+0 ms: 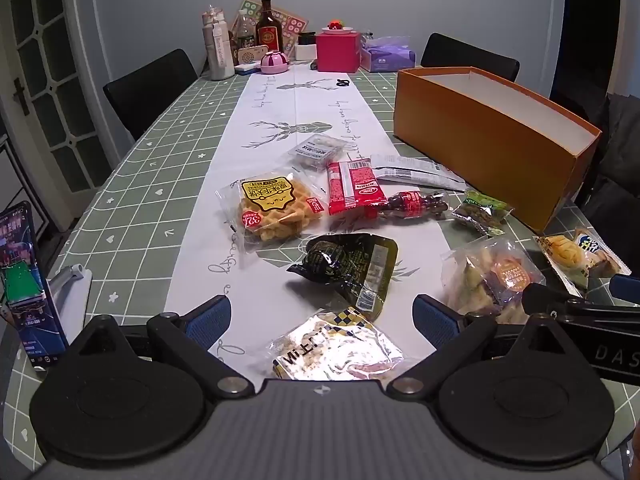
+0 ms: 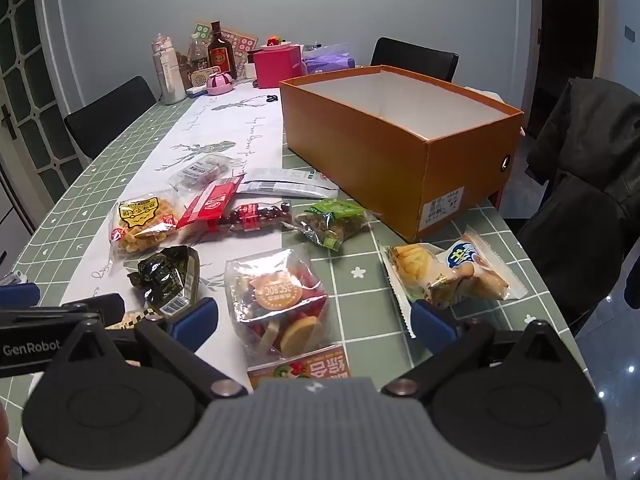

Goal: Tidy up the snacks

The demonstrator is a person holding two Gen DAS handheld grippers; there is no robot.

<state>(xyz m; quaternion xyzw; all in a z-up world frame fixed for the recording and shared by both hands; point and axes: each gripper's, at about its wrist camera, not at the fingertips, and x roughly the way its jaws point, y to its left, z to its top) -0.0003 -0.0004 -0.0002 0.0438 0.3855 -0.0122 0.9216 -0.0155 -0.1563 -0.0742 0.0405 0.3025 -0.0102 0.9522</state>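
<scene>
While both claws hover low over the worktop (image 1: 132, 200), nothing's been packed yet: the orange box (image 2: 400, 168) sits open at the right edge, and the white inside I can see has no snacks in it. Left claw (image 1: 322, 320) has its jaws wide apart around a shiny foil snack pack (image 1: 336, 348). Right claw (image 2: 314, 316) is spread too, straddling a clear bag of mixed dried fruit (image 2: 280, 300). Everything else lies loose on the cloth: waffle bag (image 1: 272, 208), black packet (image 1: 348, 264), red wrapper (image 1: 352, 188), green nut pack (image 2: 332, 220), pastry packs (image 2: 452, 272).
</scene>
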